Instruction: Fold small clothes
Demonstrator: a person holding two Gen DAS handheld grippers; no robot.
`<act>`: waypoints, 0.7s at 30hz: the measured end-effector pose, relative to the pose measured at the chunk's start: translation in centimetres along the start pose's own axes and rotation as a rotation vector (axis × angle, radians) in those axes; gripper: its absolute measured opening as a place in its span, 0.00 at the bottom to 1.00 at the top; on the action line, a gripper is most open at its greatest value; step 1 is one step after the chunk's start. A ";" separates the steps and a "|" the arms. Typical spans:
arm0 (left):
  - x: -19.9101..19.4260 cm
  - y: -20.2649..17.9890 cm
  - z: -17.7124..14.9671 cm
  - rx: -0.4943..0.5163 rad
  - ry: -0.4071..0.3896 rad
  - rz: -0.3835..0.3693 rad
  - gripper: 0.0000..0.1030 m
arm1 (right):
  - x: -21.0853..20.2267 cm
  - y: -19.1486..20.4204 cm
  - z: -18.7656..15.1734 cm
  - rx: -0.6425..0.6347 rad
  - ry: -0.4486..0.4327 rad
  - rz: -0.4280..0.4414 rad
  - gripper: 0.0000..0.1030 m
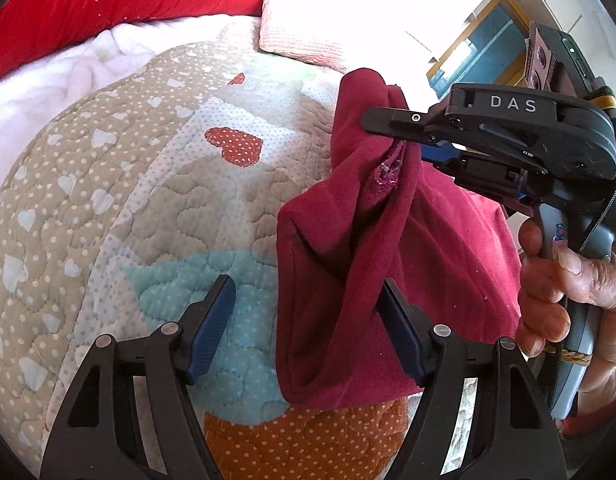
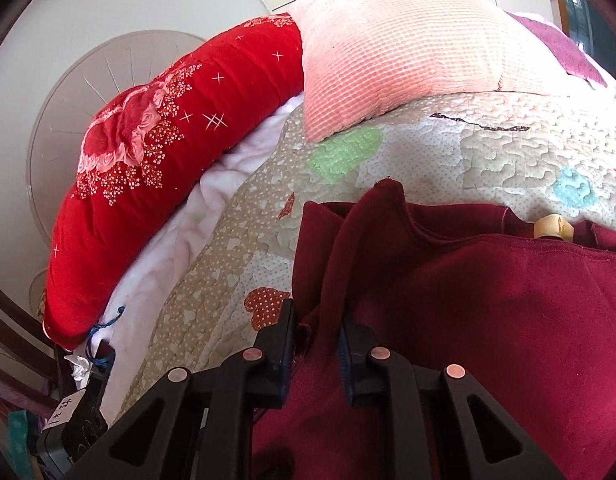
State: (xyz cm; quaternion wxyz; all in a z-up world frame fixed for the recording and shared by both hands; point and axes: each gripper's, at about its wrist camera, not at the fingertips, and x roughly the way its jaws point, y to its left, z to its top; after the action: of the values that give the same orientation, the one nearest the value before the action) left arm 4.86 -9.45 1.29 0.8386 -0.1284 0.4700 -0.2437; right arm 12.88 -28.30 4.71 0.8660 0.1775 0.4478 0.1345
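Right tool (image 2: 316, 334) clamping maroon garment (image 1: 347, 248) (lifted off quilt (image 1: 120, 184)), left tool (image 1: 308, 312) agape

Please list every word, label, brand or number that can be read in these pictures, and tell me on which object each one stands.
"DAS": pale capital letters on the black body of the right gripper, seen in the left wrist view.
Handwritten marks on a white label stuck to a dark object at the lower left of the right wrist view: too small and tilted to read.
No other text is visible.
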 end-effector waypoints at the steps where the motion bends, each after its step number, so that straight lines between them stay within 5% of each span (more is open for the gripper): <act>1: 0.1 -0.1 0.0 0.005 -0.001 0.004 0.71 | 0.0 -0.1 0.0 0.001 0.000 0.003 0.17; 7: 0.7 -0.7 0.3 0.018 -0.001 -0.015 0.69 | -0.3 -0.4 -0.1 0.003 -0.002 0.019 0.17; 8: 0.9 -0.6 0.4 0.011 -0.001 -0.040 0.63 | -0.4 -0.4 -0.2 0.004 -0.003 0.024 0.17; 10: 1.3 -0.6 0.9 -0.011 0.027 -0.109 0.28 | -0.6 -0.6 -0.2 0.003 -0.011 0.036 0.17; 13: 0.9 -1.5 1.1 0.010 0.010 -0.124 0.18 | -1.5 -1.1 -0.4 0.008 -0.029 0.056 0.17; 21: -1.5 -11.5 2.0 0.151 -0.039 -0.250 0.15 | -10.0 -4.2 -0.1 -0.005 -0.149 0.091 0.15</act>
State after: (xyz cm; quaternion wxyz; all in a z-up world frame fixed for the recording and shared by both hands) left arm 2.53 -18.45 8.56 0.8179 -0.1270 0.4144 -0.3783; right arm 7.50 -35.96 10.12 0.8904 0.2049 0.3732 0.1610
